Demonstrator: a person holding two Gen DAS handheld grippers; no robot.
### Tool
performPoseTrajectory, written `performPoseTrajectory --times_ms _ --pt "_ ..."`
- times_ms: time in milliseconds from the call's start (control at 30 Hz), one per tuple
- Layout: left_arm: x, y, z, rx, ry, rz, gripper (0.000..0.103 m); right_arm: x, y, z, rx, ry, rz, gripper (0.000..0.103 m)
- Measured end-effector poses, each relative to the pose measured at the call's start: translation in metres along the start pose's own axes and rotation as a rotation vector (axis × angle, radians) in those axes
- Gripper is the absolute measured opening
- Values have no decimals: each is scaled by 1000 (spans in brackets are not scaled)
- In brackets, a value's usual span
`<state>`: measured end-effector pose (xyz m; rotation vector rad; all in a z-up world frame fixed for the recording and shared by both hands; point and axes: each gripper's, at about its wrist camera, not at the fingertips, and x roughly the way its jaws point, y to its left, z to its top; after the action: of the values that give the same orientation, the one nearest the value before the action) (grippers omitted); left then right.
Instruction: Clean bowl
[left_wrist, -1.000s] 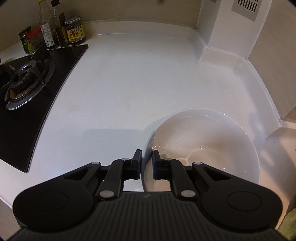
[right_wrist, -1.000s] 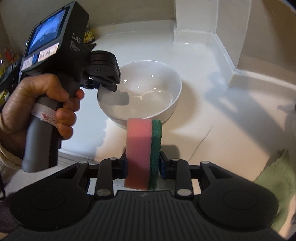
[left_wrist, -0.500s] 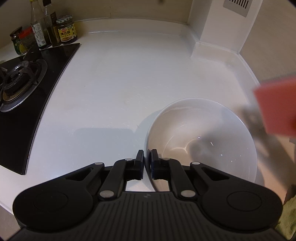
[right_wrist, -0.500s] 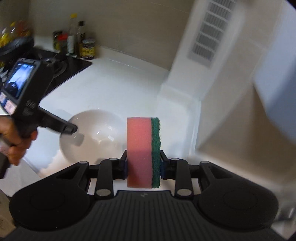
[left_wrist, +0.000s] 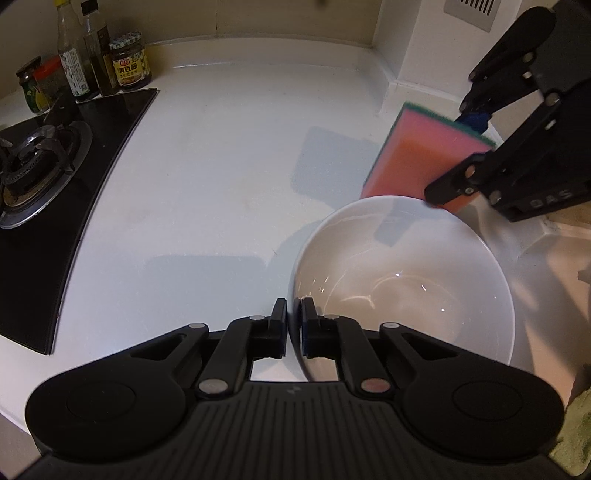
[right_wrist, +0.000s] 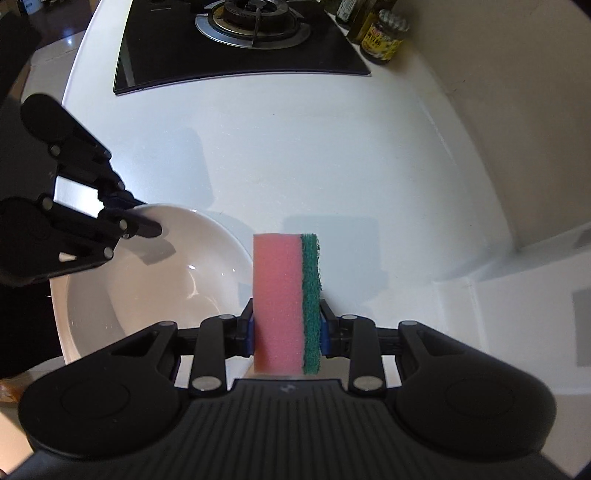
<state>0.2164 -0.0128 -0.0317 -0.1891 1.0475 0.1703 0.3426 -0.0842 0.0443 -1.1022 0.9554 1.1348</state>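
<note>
Room is wide on the white table past the bowl, with nothing lying on it there. The black stove covers one end of the table, and bottles and jars stand at the wall beside it. The wall and a raised ledge close off the back and the far side. The white bowl sits on the table near its front edge, with a green cloth close by.

The left hand-held gripper pinches the bowl's near rim, one finger inside and one outside. The right hand-held gripper squeezes a pink sponge with a green scrub side. The sponge hangs just above the bowl's far rim, not touching it as far as one can see.
</note>
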Motion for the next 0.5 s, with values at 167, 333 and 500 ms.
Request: performPoseTrajectory --times_ms 167,333,500 --pt "0 -1 2 7 -7 9 10 10 3 -7 60 30 -2 27" --pt "1 -4 4 20 -6 6 13 3 13 -31 179 3 -3 27" --pt "2 -10 3 39 -13 6 16 -7 34 -55 283 -17 -71 27"
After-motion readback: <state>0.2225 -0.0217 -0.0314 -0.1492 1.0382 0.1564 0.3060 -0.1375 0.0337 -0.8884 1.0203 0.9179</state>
